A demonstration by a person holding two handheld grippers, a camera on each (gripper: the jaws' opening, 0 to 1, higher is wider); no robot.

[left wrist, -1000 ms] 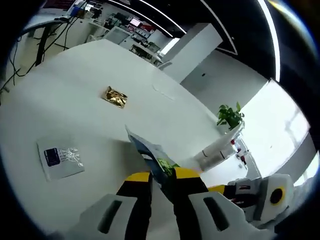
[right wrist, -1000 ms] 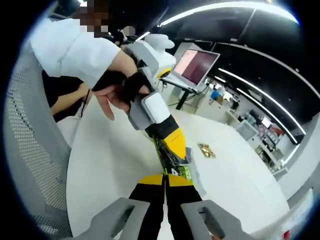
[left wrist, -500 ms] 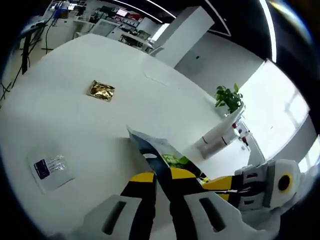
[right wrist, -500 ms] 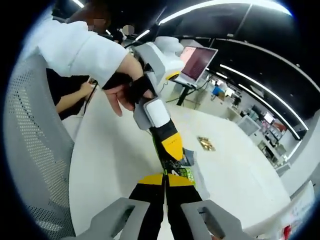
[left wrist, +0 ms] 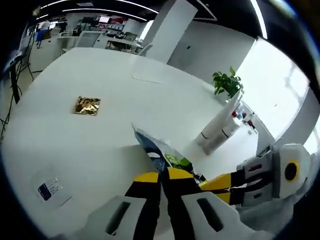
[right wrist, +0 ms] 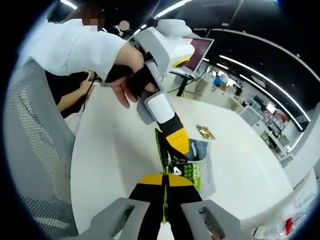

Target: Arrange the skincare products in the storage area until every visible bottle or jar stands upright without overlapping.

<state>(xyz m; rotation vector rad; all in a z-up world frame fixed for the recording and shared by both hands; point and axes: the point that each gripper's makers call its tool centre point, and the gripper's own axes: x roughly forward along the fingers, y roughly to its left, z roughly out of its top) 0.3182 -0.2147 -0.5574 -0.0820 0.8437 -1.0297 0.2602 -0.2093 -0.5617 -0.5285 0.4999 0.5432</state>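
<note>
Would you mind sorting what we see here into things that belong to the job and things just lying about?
Job:
- green sachet, held by both grippers
- left gripper
- right gripper
- gold sachet
- white sachet

Lying about:
- plant
- laptop
- mesh chair
- white table

Large white worktop (left wrist: 125, 100) with a rounded outline. Lying flat on it: a gold foil sachet (left wrist: 87, 106) well in from the edges, and a white sachet with a dark blue label (left wrist: 51, 191) near one edge. The two sachets lie well apart, with bare surface between them.
</note>
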